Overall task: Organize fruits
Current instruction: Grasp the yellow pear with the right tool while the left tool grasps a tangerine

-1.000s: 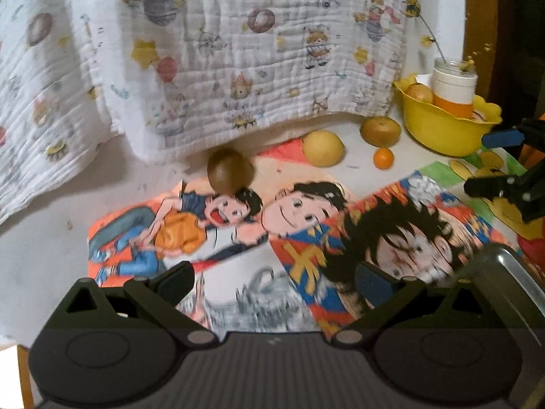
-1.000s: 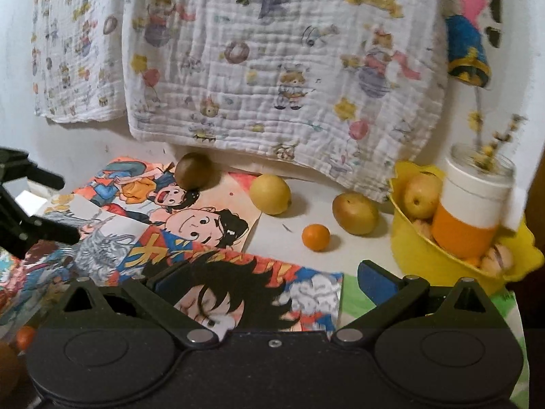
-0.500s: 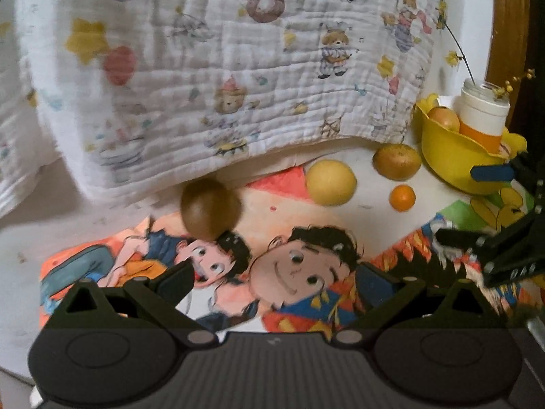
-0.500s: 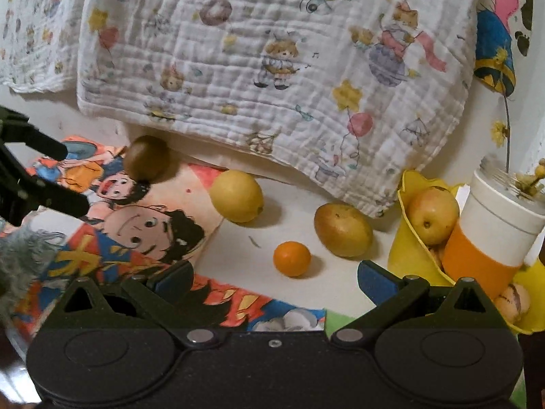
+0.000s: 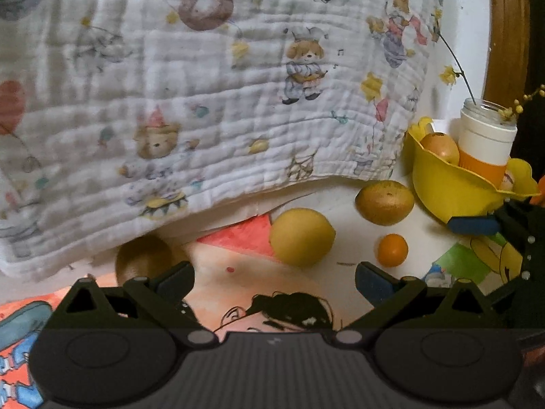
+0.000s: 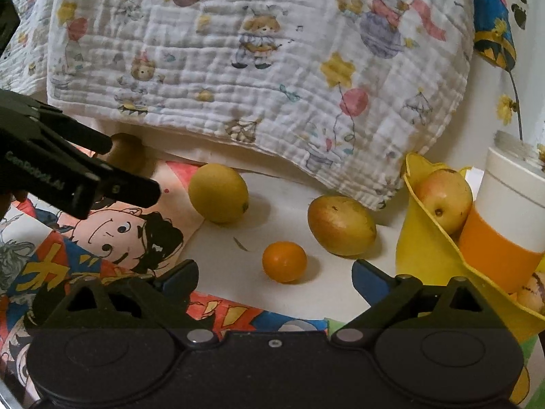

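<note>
A yellow lemon, a small orange, a brownish-yellow mango and a brown kiwi lie on the table. A yellow bowl at the right holds an apple. My left gripper is open and empty, just short of the lemon, with the kiwi by its left finger. My right gripper is open and empty, just short of the small orange.
A white and orange jar with twigs stands in the bowl. A printed white cloth hangs behind the fruits. Comic posters cover the table at the left and front.
Both grippers have moved forward toward the fruits. The left one has come up to the lemon and kiwi, the right one up to the small orange. Both stay open.
</note>
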